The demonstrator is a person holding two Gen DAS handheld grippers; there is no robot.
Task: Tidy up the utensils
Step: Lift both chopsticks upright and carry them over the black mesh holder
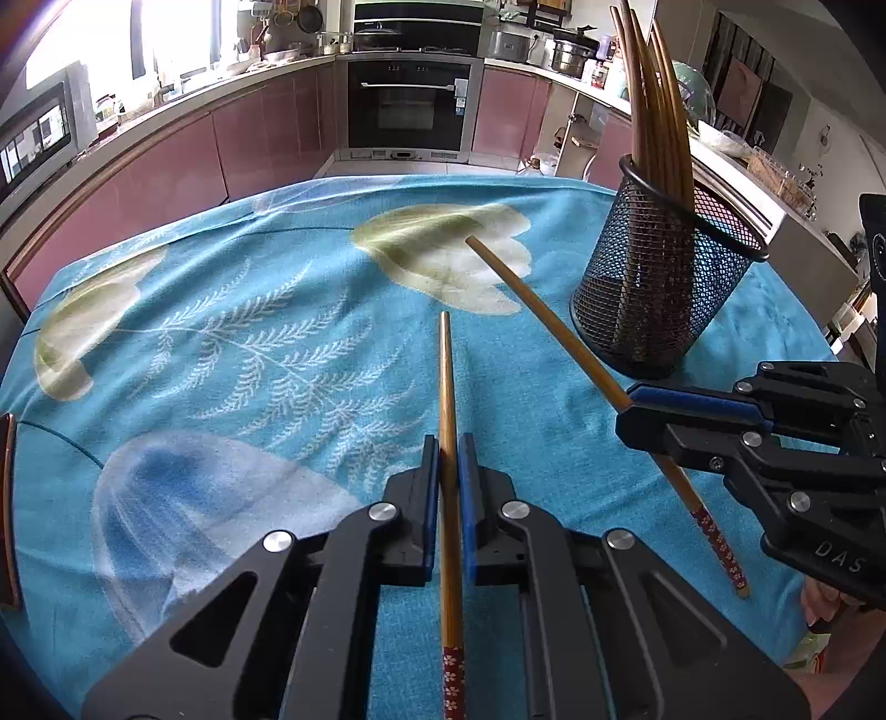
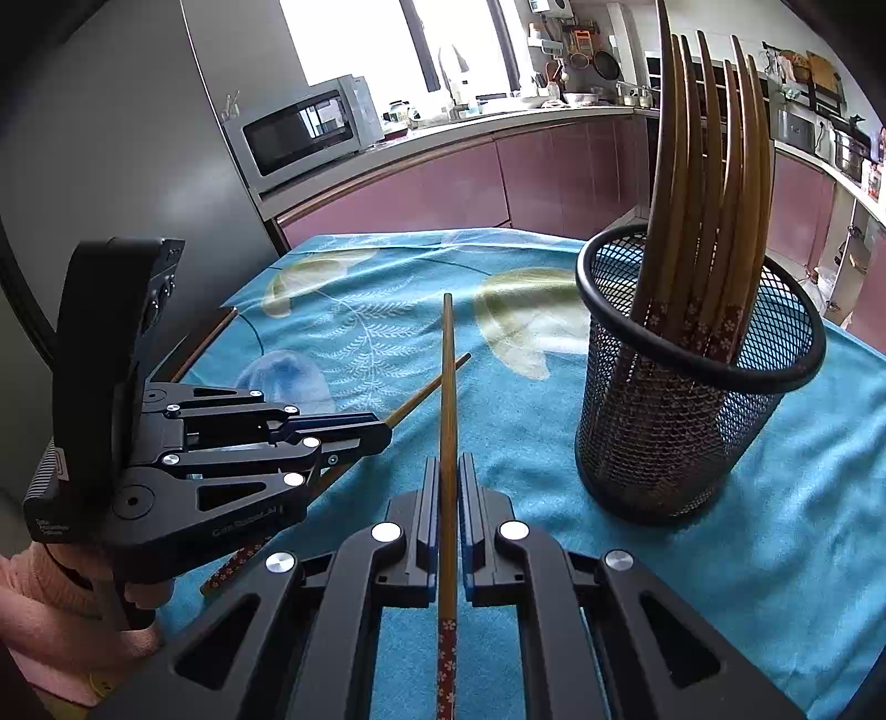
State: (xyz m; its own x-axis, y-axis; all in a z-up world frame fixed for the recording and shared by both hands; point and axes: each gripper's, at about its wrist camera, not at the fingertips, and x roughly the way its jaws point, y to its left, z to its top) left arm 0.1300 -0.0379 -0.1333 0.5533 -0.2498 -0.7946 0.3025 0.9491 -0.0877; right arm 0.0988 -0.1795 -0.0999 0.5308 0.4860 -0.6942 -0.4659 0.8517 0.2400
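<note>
Tablecloth [image 1: 232, 310] (blue, leaf-printed), kitchen behind

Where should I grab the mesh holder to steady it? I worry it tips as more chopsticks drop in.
Take the mesh holder by its thick black rim on the near-left side, coming from above with one of the fingers inside. The chopsticks already in it lean toward the far right, so that arc of rim is open, and the rolled edge gives firmer purchase than the wire wall.

Bright daylight blows out the windows [image 2: 354, 39]; fisheye bending and dark corners.
</note>
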